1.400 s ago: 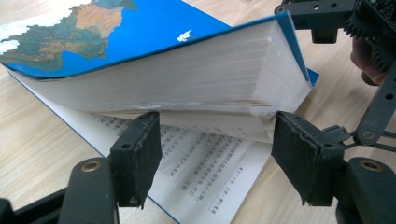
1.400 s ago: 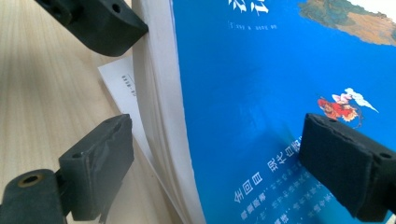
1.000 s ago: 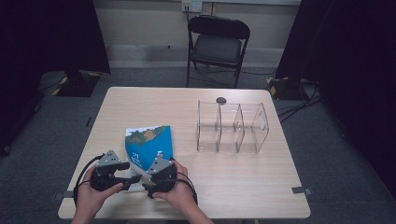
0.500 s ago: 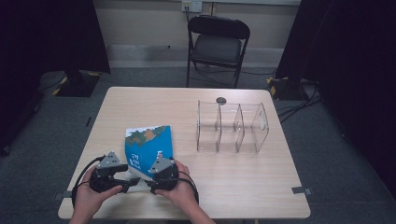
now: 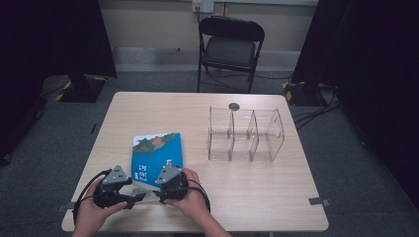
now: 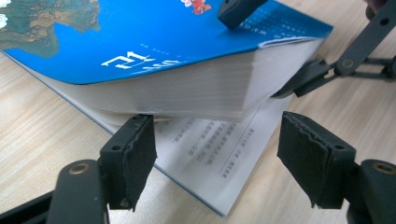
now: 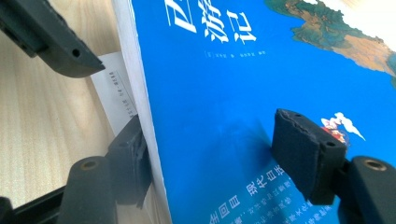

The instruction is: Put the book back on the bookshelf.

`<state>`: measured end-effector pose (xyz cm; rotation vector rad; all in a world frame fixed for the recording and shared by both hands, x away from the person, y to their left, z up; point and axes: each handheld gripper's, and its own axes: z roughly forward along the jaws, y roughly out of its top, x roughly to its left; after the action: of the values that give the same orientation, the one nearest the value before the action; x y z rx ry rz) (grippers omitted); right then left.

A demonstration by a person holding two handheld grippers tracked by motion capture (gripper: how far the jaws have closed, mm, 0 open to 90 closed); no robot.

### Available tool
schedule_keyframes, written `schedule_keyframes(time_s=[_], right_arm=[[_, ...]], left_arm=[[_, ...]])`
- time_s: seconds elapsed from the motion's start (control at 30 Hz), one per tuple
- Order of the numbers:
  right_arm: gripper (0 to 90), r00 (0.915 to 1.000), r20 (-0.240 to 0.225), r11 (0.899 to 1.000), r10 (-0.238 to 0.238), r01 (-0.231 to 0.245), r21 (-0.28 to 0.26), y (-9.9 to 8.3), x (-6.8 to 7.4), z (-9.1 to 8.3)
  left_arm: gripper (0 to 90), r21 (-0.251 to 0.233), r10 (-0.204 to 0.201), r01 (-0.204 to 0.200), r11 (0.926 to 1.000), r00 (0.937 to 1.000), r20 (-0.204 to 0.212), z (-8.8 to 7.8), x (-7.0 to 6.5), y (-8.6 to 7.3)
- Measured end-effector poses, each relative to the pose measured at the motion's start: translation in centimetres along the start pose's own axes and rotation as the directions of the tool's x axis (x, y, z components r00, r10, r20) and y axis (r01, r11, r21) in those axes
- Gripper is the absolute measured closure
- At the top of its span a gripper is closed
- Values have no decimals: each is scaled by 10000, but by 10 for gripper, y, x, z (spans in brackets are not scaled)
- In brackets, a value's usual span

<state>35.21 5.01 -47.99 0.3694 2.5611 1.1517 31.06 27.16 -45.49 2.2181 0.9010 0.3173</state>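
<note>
A thick blue paperback book lies on the left half of the wooden table. My right gripper is shut on the book's near end. One jaw presses on the blue cover and the other sits under the page block, which is raised and bowed. The left gripper view has the right gripper clamping that lifted block above a flat printed page. My left gripper stands open just before the book's near edge, its left pad touching the underside of the pages.
A clear acrylic divider rack with three slots stands right of centre. A small dark round object lies behind it. A black folding chair stands beyond the far edge. Tape marks sit at the table's near corners.
Both hands have shifted only slightly near the book's near end. The book and the rack have not moved.
</note>
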Motion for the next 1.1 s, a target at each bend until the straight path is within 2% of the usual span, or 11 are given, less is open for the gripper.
schedule_keyframes(time_s=[0.03, 0.13, 0.23, 0.33, 0.43, 0.6, 0.83, 0.9, 0.93, 0.97, 1.1], right_arm=[[319, 10000, 18, 10000, -51, 51, -22, 0, 0, 0], [340, 10000, -24, 10000, 13, -13, -56, 0, 0, 0], [378, 9999, -98, 9999, -122, 120, -122, 0, 1, -1], [404, 9999, -153, 9999, -50, 49, -90, 1, 1, -2], [444, 9994, -223, 9996, -264, 264, -18, 3, 1, -3], [566, 9990, -369, 9997, -236, 236, 7, 6, 0, -7], [611, 9992, -337, 9997, -236, 237, 14, 7, 1, -9], [621, 9992, -342, 9998, -186, 188, 54, 8, 1, -10], [625, 9992, -331, 9997, -220, 223, 81, 8, 2, -11], [625, 9992, -331, 9997, -220, 223, 81, 8, 2, -11], [627, 9989, -431, 9998, -189, 188, -13, 8, 0, -10]], left_arm=[[275, 24, 204, -204, 9998, 9997, -97, -1, 1, -1], [274, -118, 79, -79, 9999, 10000, -39, -2, 0, -5], [263, -92, 32, -34, 10000, 9998, -201, -5, 2, -10], [262, 148, -120, 126, 9998, 9992, -378, -6, 4, -17], [258, 316, -132, 146, 9994, 9990, -436, -6, 5, -20], [233, 447, 1, 20, 9990, 9989, -466, -4, 6, -26], [201, 406, 51, -43, 9992, 9998, -189, -2, 8, -29], [172, 338, -65, 67, 9994, 10000, -74, -2, 7, -29], [157, 248, -163, 160, 9996, 9998, 127, -2, 7, -29], [170, 248, -163, 160, 9996, 9998, 127, -2, 7, -29], [163, 350, 29, -37, 9994, 9997, 224, -4, 6, -27]])
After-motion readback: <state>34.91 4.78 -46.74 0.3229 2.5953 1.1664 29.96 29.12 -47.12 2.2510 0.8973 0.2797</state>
